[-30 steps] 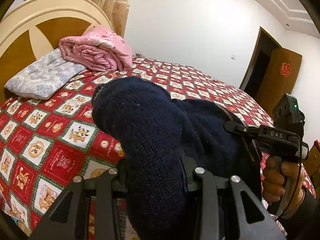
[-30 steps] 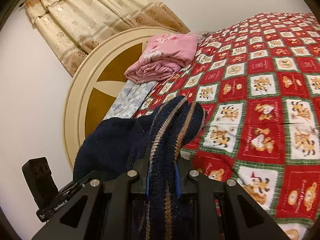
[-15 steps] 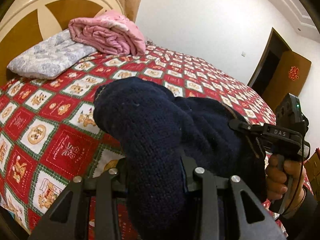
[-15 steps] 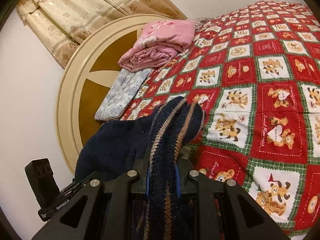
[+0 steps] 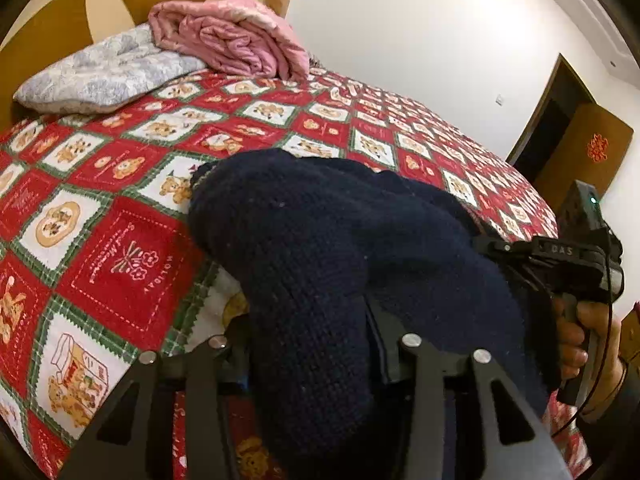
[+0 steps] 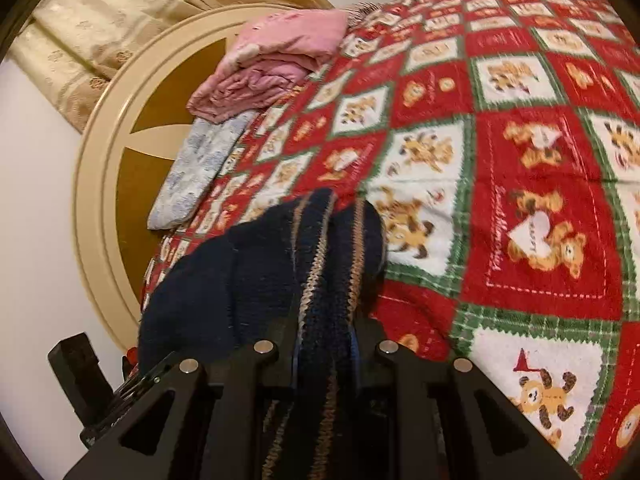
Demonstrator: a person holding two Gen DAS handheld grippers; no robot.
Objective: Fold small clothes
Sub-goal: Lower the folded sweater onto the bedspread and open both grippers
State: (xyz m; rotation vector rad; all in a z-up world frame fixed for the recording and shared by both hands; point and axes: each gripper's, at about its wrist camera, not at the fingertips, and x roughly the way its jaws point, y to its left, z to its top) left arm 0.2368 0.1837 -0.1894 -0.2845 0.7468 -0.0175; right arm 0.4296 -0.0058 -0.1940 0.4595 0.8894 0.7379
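Observation:
A dark navy knit garment (image 5: 320, 248) hangs between both grippers just above the red patchwork bedspread (image 5: 120, 240). My left gripper (image 5: 312, 340) has a thick bundle of the knit filling the gap between its fingers, and its jaws are opening. In the right wrist view my right gripper (image 6: 326, 340) is shut on the garment's edge with tan stripes (image 6: 320, 272). The right gripper's body (image 5: 560, 260) and the hand (image 5: 580, 340) holding it show at the right of the left wrist view. The fingertips of both are hidden under the knit.
A folded pink quilt (image 5: 232, 36) and a grey-blue pillow (image 5: 108, 72) lie by the round headboard (image 6: 120, 160). Bedspread (image 6: 520, 160) stretches far to the right. A brown door (image 5: 568, 136) stands beyond the bed, and curtains (image 6: 100, 20) hang behind the headboard.
Both grippers have sunk toward the bedspread with the garment, and the bed looks closer in both views. The left gripper's fingers have spread slightly apart.

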